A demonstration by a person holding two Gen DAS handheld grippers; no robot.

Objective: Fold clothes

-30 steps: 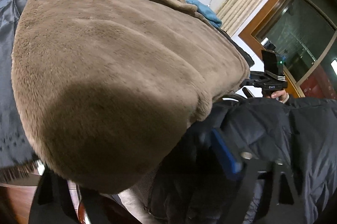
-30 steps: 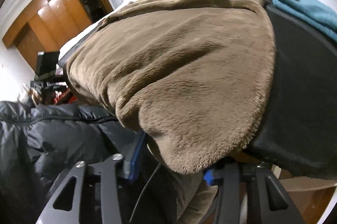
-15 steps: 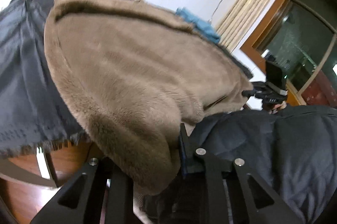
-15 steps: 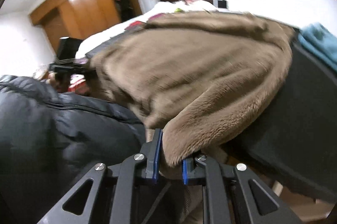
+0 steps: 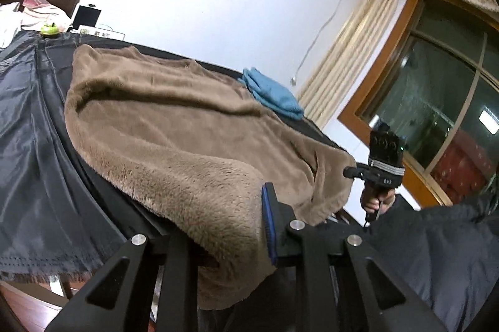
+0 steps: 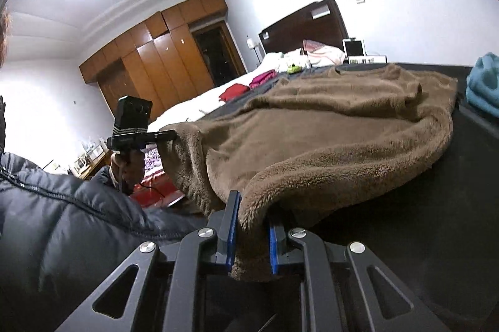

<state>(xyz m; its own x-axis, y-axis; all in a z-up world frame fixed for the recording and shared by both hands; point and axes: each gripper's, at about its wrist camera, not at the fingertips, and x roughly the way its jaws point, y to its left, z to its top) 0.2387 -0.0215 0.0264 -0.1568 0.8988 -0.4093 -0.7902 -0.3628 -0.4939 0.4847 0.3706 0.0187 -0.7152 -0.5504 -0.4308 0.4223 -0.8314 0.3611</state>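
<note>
Brown fleece garment (image 5: 187, 145) lengthwise toward headboard (image 6: 305, 20)

Hidden under brown fleece

The left claw (image 5: 240, 226) shows one blue pad; its other finger (left of it) is buried under the brown fleece garment (image 5: 187, 138), whose gripped hem is hidden.

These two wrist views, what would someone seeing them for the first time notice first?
A big fuzzy brown garment sprawls over the dark-covered table, its near edge hanging off and pinched in both the left gripper and right gripper. Behind it, at the table's far right, lies a folded blue cloth.
</note>
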